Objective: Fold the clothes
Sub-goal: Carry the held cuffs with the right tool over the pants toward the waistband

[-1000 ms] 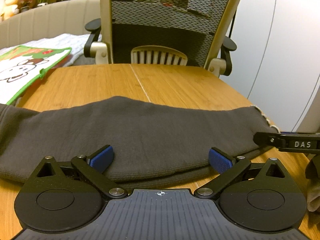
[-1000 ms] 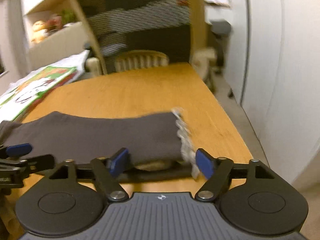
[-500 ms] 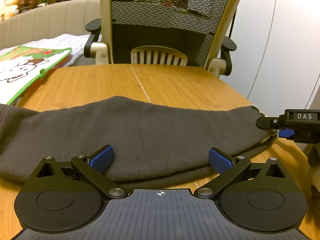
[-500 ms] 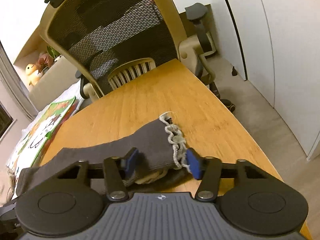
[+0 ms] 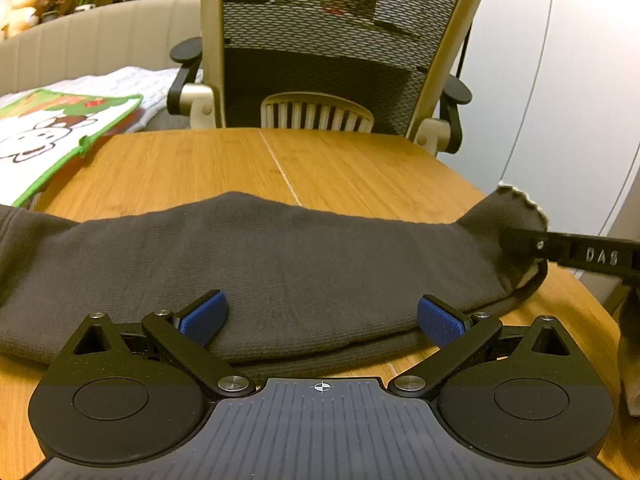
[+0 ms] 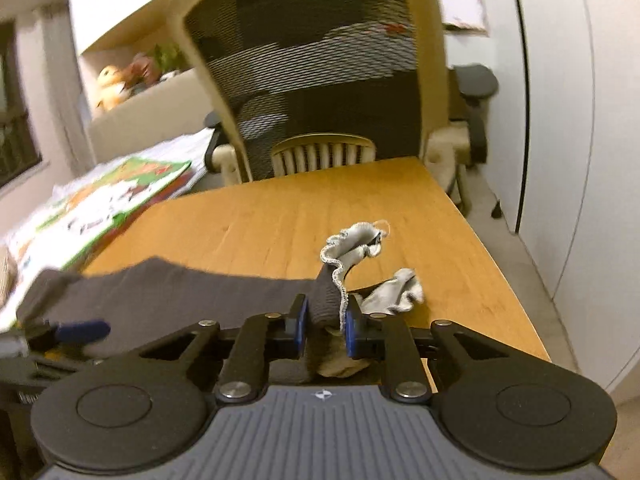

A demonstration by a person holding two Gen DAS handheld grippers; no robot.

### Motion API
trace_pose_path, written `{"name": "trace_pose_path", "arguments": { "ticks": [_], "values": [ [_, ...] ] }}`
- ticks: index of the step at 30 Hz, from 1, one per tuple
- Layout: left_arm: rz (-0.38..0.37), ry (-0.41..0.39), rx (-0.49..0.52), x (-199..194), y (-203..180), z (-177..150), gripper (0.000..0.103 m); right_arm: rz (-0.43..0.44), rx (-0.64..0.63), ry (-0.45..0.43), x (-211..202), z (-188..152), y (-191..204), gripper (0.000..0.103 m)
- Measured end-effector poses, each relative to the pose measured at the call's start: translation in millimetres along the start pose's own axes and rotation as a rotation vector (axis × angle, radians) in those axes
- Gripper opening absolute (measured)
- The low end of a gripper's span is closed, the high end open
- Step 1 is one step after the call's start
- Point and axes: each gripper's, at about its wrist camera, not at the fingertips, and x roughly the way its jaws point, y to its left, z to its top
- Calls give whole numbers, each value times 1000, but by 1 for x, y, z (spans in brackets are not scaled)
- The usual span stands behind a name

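A dark grey knitted garment [image 5: 260, 264] lies folded lengthwise across the wooden table [image 5: 340, 160]. My left gripper [image 5: 320, 316] is open, its blue pads either side of the garment's near edge, holding nothing. My right gripper [image 6: 325, 326] is shut on the garment's right end [image 6: 326, 300], which has a pale wavy hem and is lifted off the table. In the left wrist view the right gripper's finger [image 5: 576, 254] shows at the raised end. The garment [image 6: 180, 292] stretches left in the right wrist view.
A mesh office chair [image 5: 332, 48] stands at the table's far side. A green-edged cartoon cloth [image 5: 48, 136] lies at the far left. The table's right edge [image 6: 500, 272] drops off to the floor beside a white wall.
My right gripper has closed on the garment's right end and lifted it, so the hem now stands up. My left gripper has stayed open and still.
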Motion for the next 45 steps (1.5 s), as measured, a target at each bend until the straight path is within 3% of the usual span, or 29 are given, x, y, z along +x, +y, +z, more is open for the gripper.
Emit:
{"name": "trace_pose_path", "arguments": {
  "ticks": [4,11,17,23,34,37,41,45],
  "values": [
    [-1,0,0,0,0,0,103,-21,-22,-10,-3,1,2,18],
    [0,2,1,0,-2,0,103,-183,98,-38,-18,8,-44,18],
    [-1,0,-2,0,-1,0,103,-48,392,16,-24,3,-80,25],
    [-5,-3,-9,-1,0,0,103,-30,495,85,-7,-12,-81,34],
    [27,7,12,2,-6,1,103,27,432,38,4,-18,-67,44],
    [62,22,50,8,-15,3,103,21,359,16,12,-16,-63,44],
    [39,10,24,11,-16,5,103,17,340,11,22,-8,-68,44],
    [16,2,7,10,-14,5,103,-58,311,-2,21,-1,-70,45]
  ]
}}
